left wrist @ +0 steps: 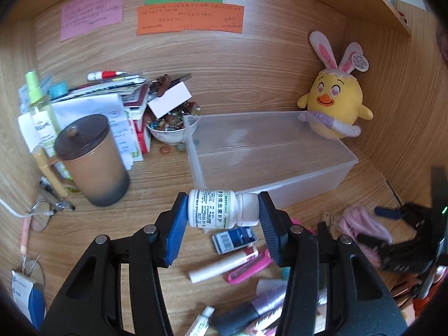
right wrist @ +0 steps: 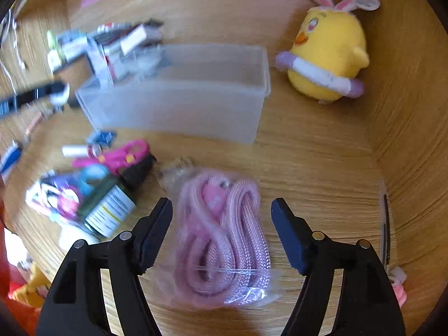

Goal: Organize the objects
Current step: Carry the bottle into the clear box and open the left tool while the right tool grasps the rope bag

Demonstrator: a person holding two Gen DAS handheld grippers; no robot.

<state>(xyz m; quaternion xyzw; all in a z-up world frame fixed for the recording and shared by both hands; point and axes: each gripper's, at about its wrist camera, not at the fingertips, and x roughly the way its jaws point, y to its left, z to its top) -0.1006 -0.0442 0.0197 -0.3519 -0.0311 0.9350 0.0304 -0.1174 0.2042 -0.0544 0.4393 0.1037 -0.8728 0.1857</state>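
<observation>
My left gripper [left wrist: 222, 209] is shut on a white pill bottle [left wrist: 212, 208] that lies sideways between the blue pads, lifted above the desk. Just beyond it stands a clear plastic bin [left wrist: 308, 187], which looks empty. In the right wrist view my right gripper [right wrist: 221, 202] is open and points down at a coiled pink rope in a clear bag [right wrist: 224, 240]. The bag lies on the desk between the fingers, and the pads do not touch it. The bin [right wrist: 182, 112] stands further back there.
A yellow plush chick [left wrist: 334, 106] sits at the bin's far right corner. Left of the bin are a brown lidded mug [left wrist: 92, 159], a bowl of beads [left wrist: 168, 128] and stacked papers [left wrist: 112, 103]. Small tubes, a pink comb [left wrist: 249, 267] and packets litter the near desk.
</observation>
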